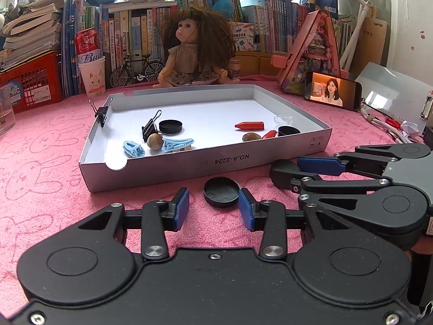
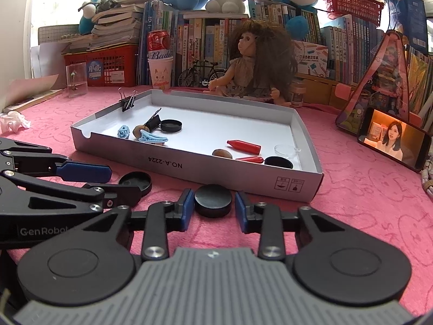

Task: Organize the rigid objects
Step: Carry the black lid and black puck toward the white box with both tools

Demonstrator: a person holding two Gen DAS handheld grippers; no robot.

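Red crayon [image 2: 244, 146]: tip leftward, flat

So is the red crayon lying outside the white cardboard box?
No, the red crayon lies inside the white cardboard box, on its floor near the clear round dish.

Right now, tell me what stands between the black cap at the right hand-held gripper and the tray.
Only the tray's own low front wall. The black cap sits on the pink cloth between the right hand-held gripper's fingers, just in front of that wall. Lifted over the wall, it meets open white floor in the tray's middle.
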